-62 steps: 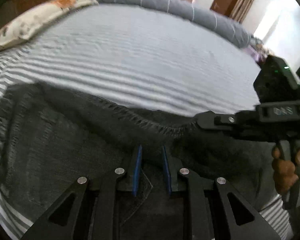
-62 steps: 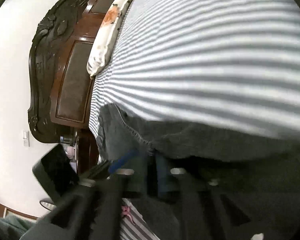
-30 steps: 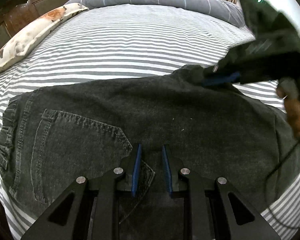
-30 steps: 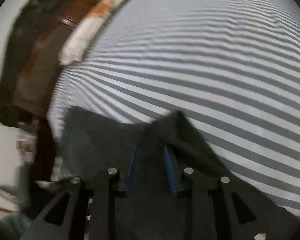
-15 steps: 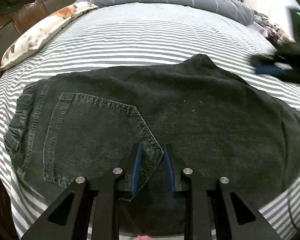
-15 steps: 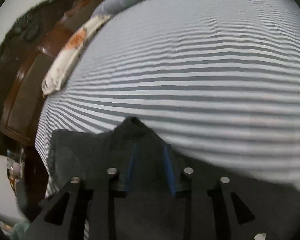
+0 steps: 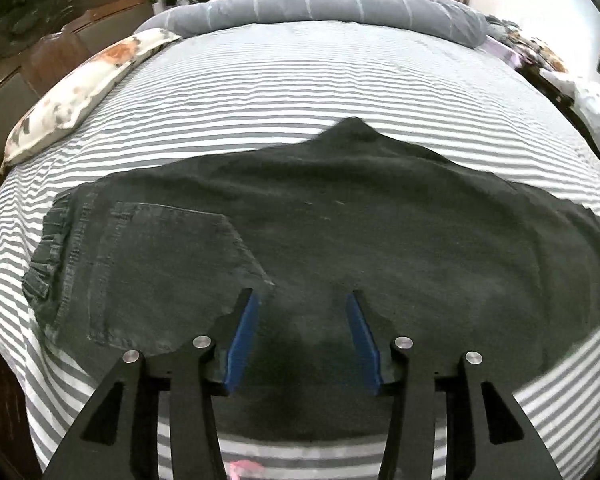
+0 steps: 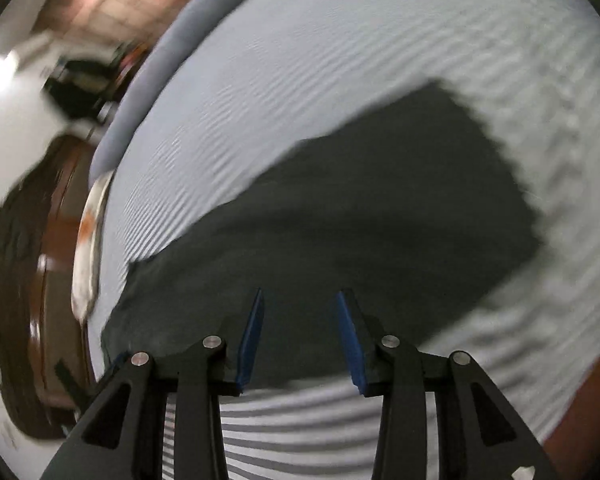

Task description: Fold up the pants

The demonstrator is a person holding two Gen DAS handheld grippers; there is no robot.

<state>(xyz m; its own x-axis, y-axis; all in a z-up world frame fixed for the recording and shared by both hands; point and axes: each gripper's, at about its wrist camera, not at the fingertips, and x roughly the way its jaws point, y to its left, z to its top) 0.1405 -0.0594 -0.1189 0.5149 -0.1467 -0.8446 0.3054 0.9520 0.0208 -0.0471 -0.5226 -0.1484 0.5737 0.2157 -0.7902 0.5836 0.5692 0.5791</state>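
Note:
Dark grey denim pants lie folded flat on the striped bed sheet, with the back pocket and waistband at the left. My left gripper hovers over the near edge of the pants. Its jaws are opening, and nothing is pinched between the blue pads. In the blurred right wrist view, my right gripper stands open above the near edge of the pants, also with nothing gripped.
A floral pillow lies at the left by the wooden headboard. A long grey bolster runs along the far side of the bed. Bare striped sheet lies beyond the pants. The bed's near edge is just below the grippers.
Both grippers let go of the pants, which now lie flat. The left jaws widened and drew back slightly. The right gripper swung away to the right, out of the left wrist view.

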